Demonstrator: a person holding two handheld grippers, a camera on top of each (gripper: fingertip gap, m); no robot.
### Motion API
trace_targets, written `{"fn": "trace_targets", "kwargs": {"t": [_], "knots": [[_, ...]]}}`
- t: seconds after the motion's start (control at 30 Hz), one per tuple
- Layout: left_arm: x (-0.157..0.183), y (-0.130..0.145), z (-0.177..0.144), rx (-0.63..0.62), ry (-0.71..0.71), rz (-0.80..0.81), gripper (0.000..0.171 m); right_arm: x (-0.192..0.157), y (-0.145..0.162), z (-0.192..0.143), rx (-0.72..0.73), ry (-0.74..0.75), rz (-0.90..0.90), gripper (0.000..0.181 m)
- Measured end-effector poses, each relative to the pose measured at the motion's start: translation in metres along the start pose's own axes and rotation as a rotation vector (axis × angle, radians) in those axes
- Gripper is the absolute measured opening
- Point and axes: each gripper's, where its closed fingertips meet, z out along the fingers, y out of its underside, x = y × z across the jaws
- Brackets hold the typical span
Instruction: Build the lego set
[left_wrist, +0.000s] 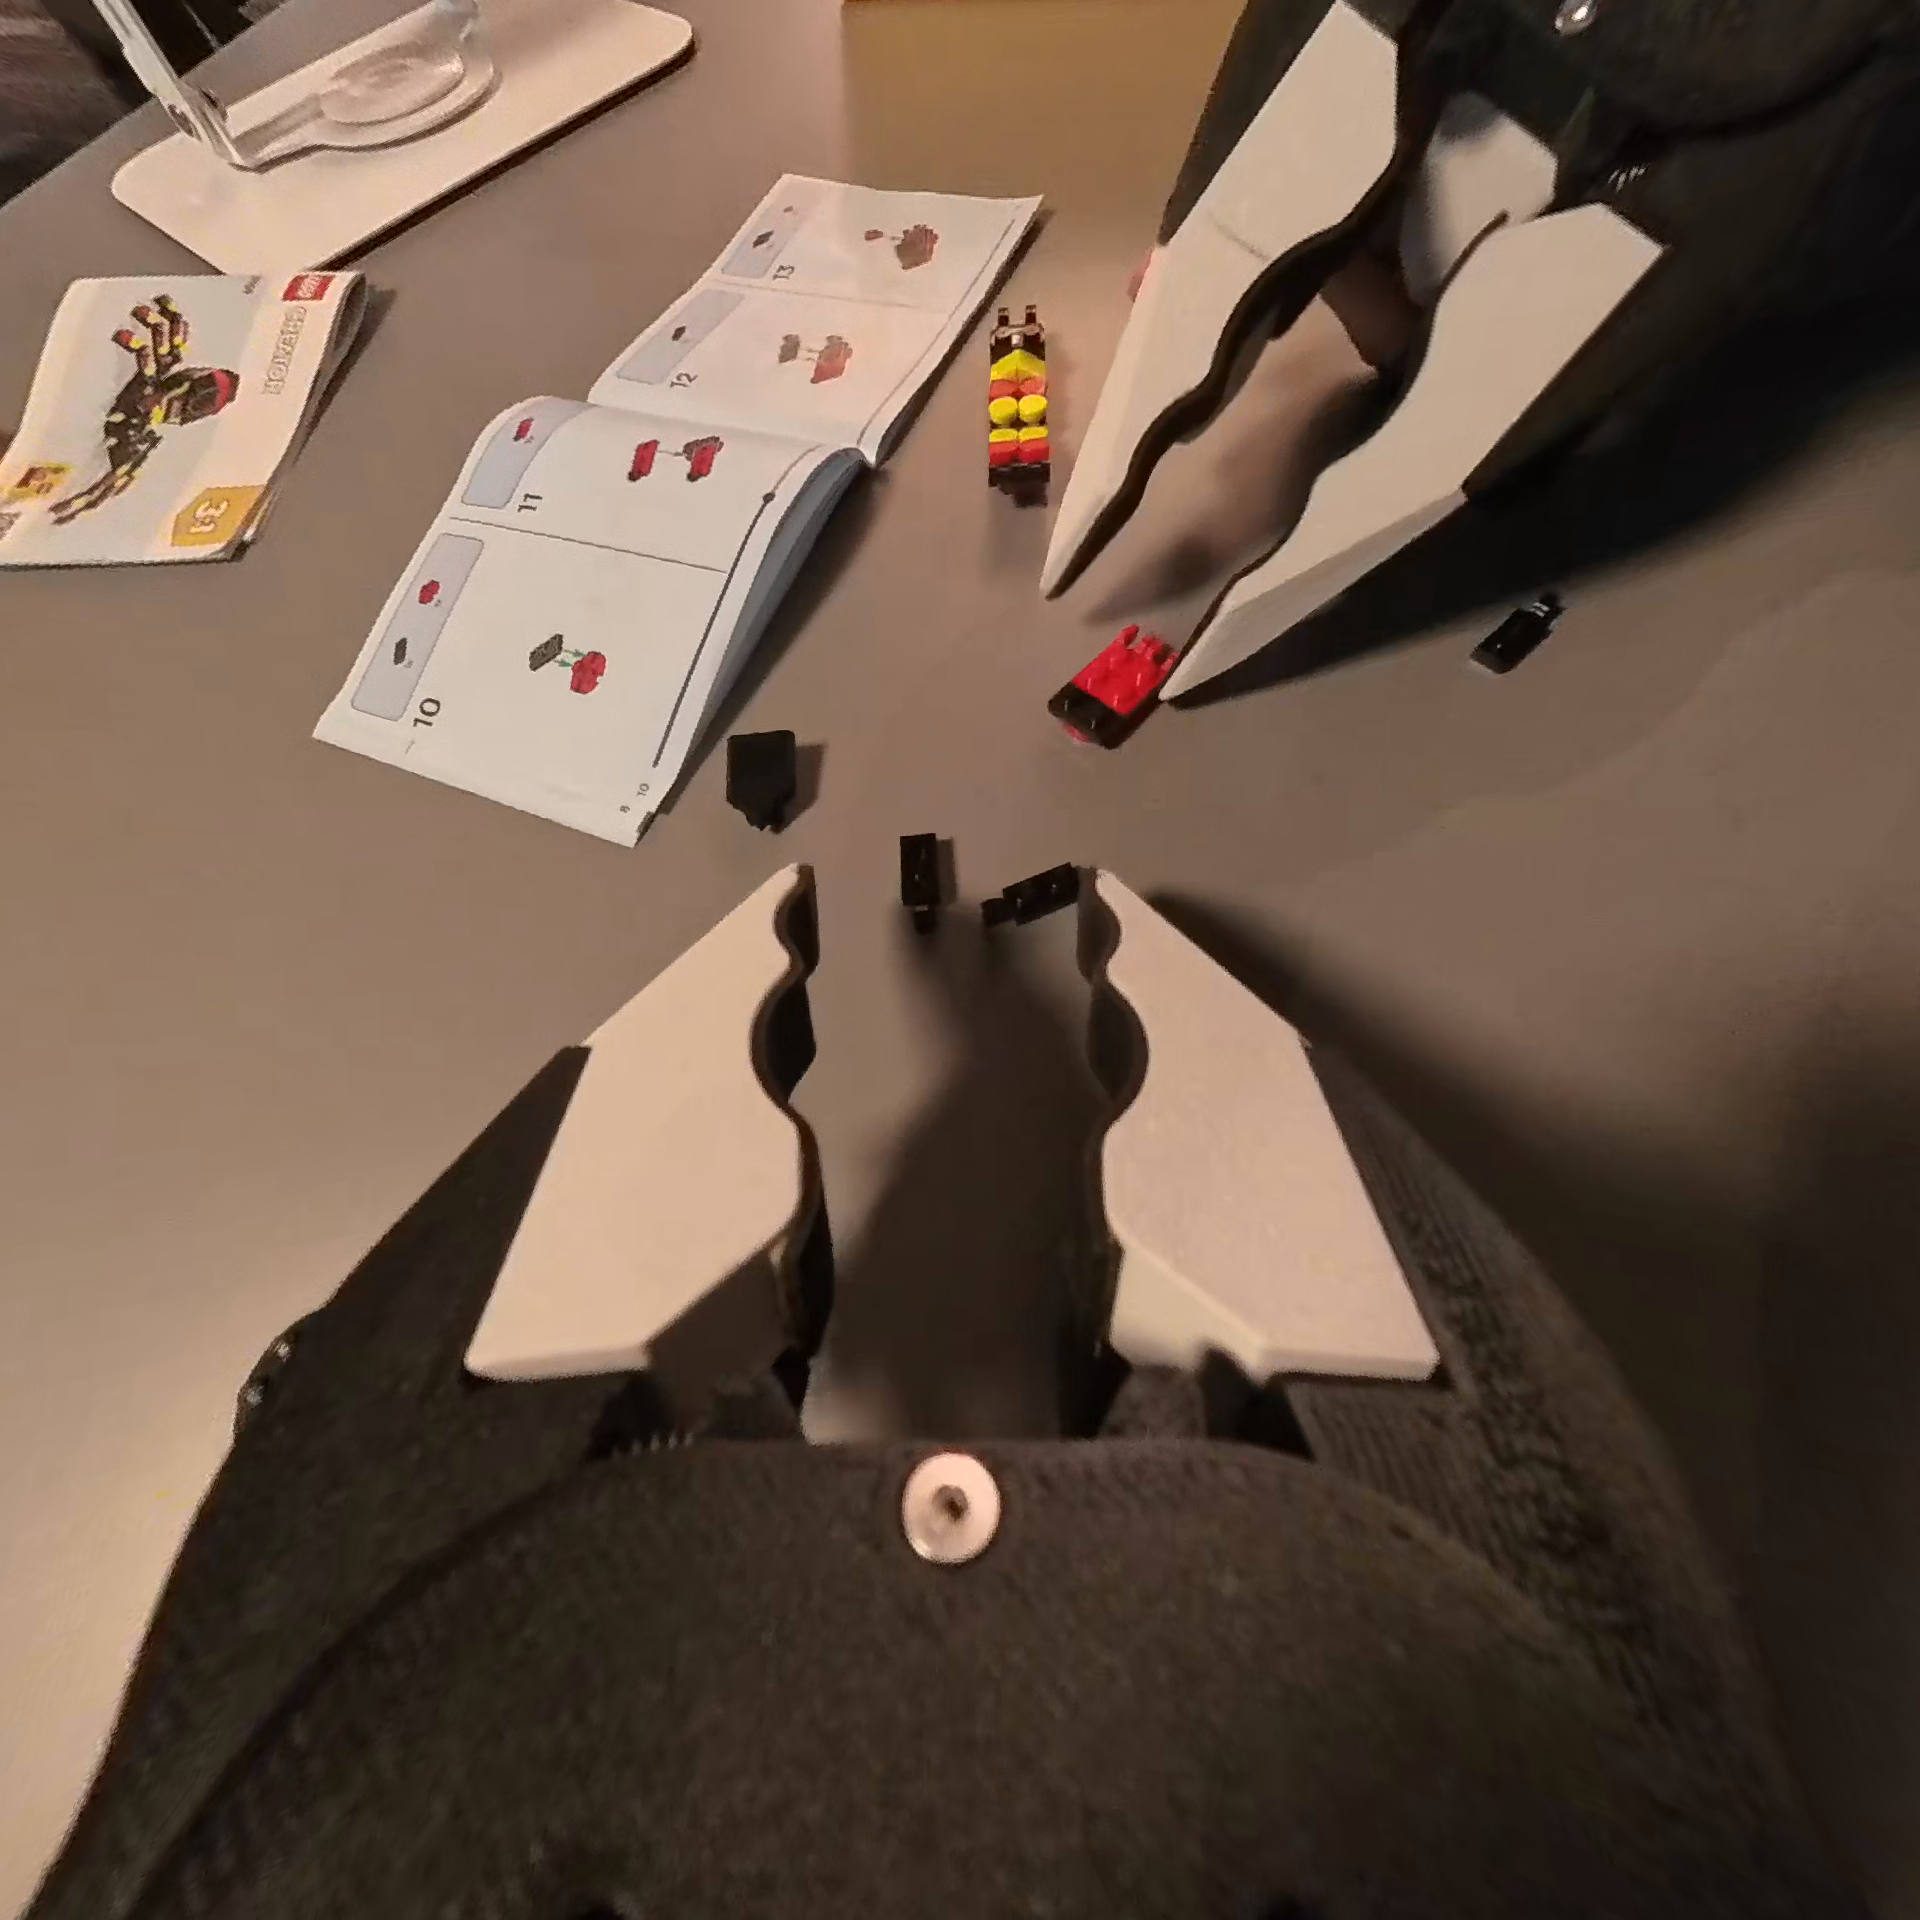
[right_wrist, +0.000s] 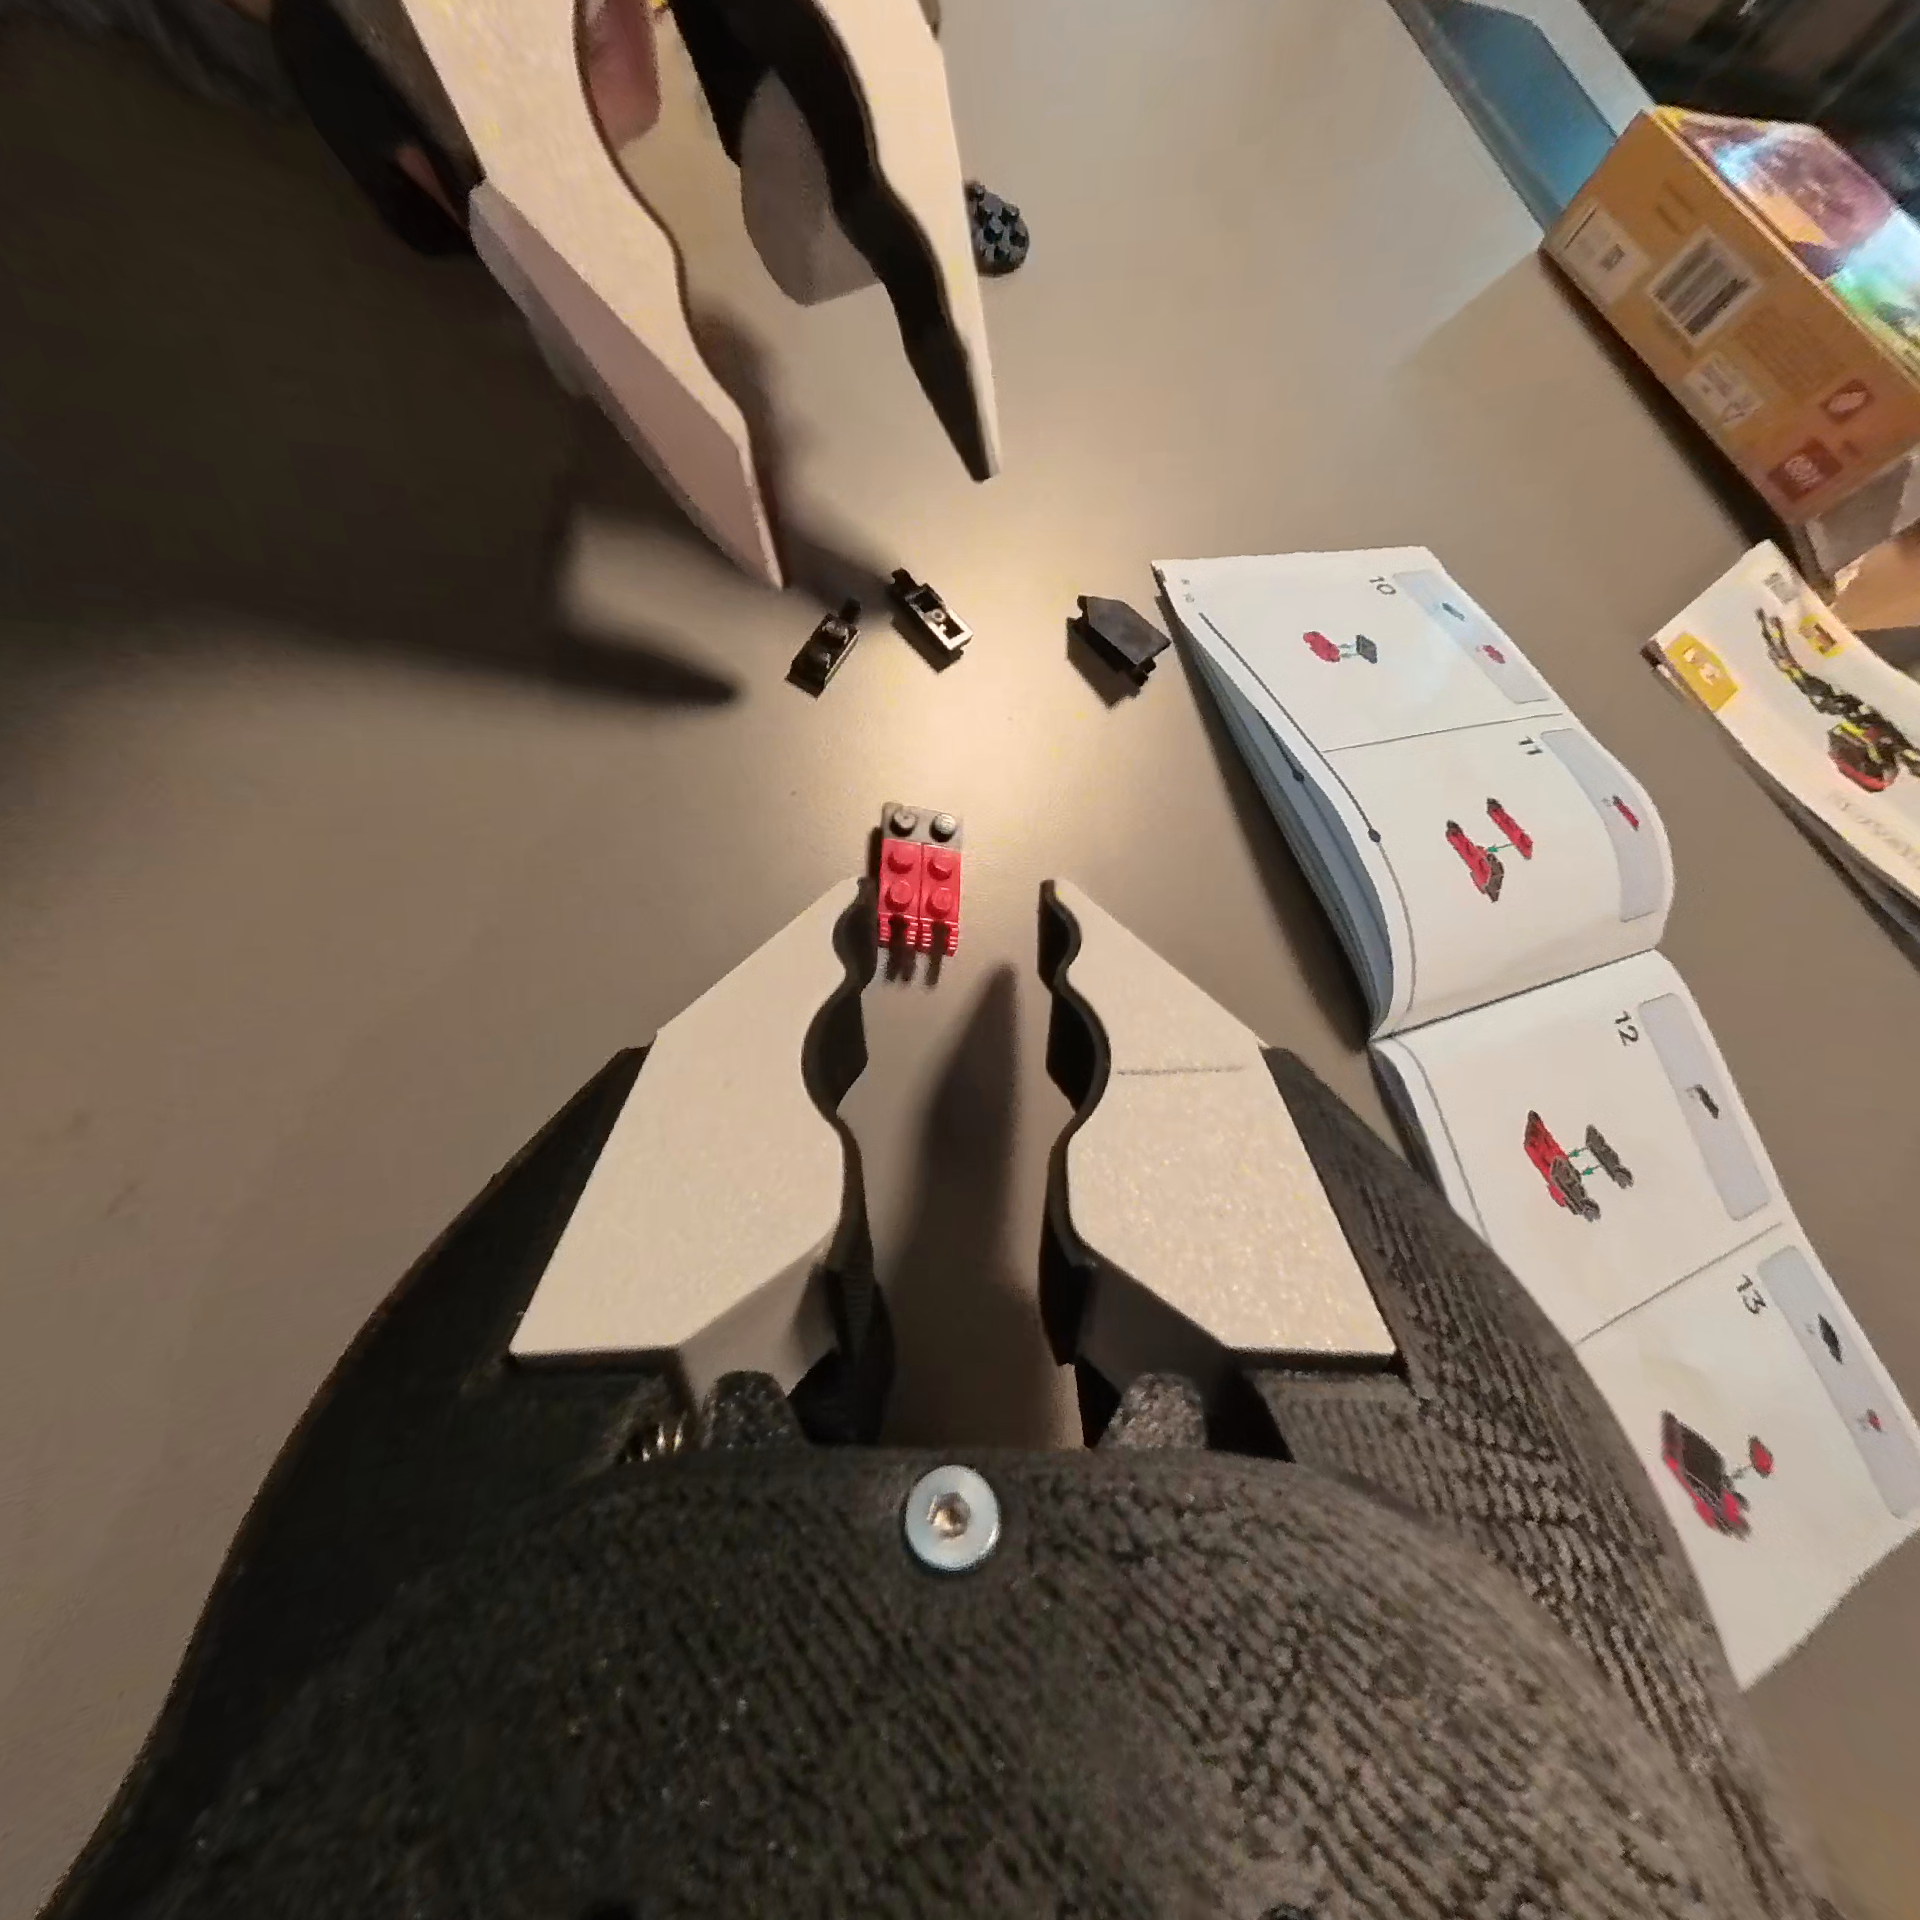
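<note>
My left gripper (left_wrist: 945, 885) is open and empty, low over the grey table. Two small black clip pieces (left_wrist: 925, 871) (left_wrist: 1039, 894) lie between its fingertips; they also show in the right wrist view (right_wrist: 930, 620) (right_wrist: 826, 651). A black slope piece (left_wrist: 764, 777) (right_wrist: 1117, 634) lies to their left. My right gripper (right_wrist: 951, 896) is open and empty. A red-and-black plate assembly (right_wrist: 920, 883) (left_wrist: 1110, 688) lies on the table beside its left fingertip (right_wrist: 831, 914). Each gripper shows in the other's view: the right (left_wrist: 1117, 636), the left (right_wrist: 873, 520).
An open instruction booklet (left_wrist: 675, 499) (right_wrist: 1507, 935) lies beside the pieces. A yellow, red and black built strip (left_wrist: 1020, 416), a loose black piece (left_wrist: 1517, 634), a round black piece (right_wrist: 997, 234), a second booklet (left_wrist: 156, 416), a white board (left_wrist: 416, 156) and the set's box (right_wrist: 1745, 312) are around. My hands' fingertips stand some 7 cm from each other.
</note>
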Motion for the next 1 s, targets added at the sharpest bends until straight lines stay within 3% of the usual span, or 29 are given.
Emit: {"fn": "trace_targets", "kwargs": {"t": [1.0], "knots": [[0.013,0.004,0.002,-0.033,0.073,0.044,0.034,-0.007,0.004,0.0,-0.021,-0.106,0.051,0.014]]}}
